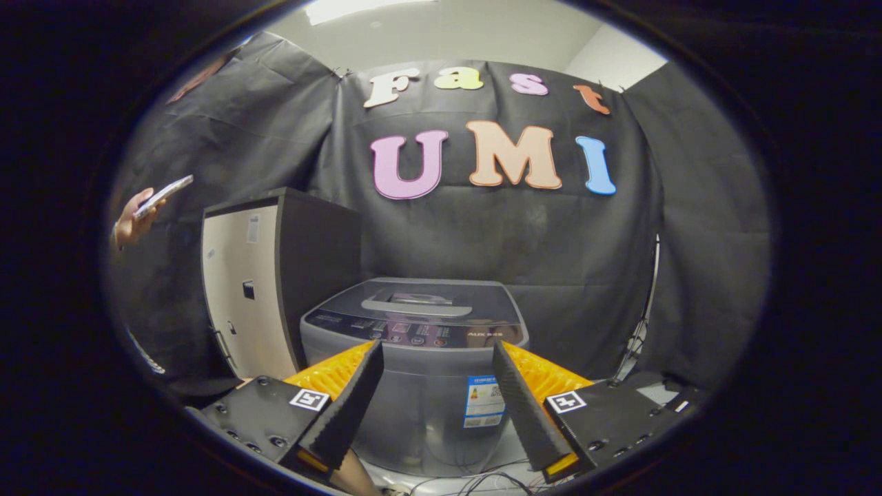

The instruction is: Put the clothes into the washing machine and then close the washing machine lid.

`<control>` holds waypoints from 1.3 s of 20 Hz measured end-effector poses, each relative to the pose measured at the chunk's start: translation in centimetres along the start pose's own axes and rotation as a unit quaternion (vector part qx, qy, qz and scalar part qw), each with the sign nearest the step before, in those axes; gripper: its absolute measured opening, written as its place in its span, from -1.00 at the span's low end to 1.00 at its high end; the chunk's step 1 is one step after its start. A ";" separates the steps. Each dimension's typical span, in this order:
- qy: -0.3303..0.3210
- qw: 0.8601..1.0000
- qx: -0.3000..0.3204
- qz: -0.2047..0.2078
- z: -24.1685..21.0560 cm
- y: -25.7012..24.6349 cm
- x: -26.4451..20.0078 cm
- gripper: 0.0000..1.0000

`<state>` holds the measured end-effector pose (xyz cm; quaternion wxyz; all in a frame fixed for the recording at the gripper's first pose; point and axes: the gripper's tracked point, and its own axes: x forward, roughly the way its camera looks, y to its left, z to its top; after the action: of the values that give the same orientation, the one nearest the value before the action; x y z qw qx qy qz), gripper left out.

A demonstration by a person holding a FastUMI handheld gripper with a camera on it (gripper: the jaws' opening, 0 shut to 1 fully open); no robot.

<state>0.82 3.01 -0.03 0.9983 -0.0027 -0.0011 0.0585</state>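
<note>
Standing against the booth's black cloth wall (482,234), a tall cabinet (275,282) with a pale front and dark side is the biggest thing in the gripper view, and just beside it, lower and nearer, sits the washing machine (420,386). The washer is a grey top-loader with a sticker on its front face. Its lid (420,303) lies flat and shut across the top, the long handle bar running crosswise, with the control strip along the near edge.

No clothes can be seen anywhere around the machine. That fits two readings: the laundry is already inside under the shut lid, or it lies somewhere outside this view and the lid has yet to be raised. The picture does not settle which.

The gripper (437,358) is held level with the machine's upper front. The fingers are spread wide apart and hold nothing, and the washer's front shows in the gap between them. The lid lies straight ahead and slightly above the fingertips, just beyond them, its long axis square to the line of reach.

Off beside the cabinet, a hand (131,224) holds up a phone (164,195), well apart from the machine.
</note>
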 end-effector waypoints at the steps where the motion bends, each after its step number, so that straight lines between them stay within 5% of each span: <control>1: -0.001 1.000 0.002 0.000 0.0 0.0 0.1 0.97; 26: 0.000 1.000 0.003 0.001 0.0 0.2 0.0 0.97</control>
<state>0.80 3.19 -0.01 0.9982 0.0004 -0.0006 0.0595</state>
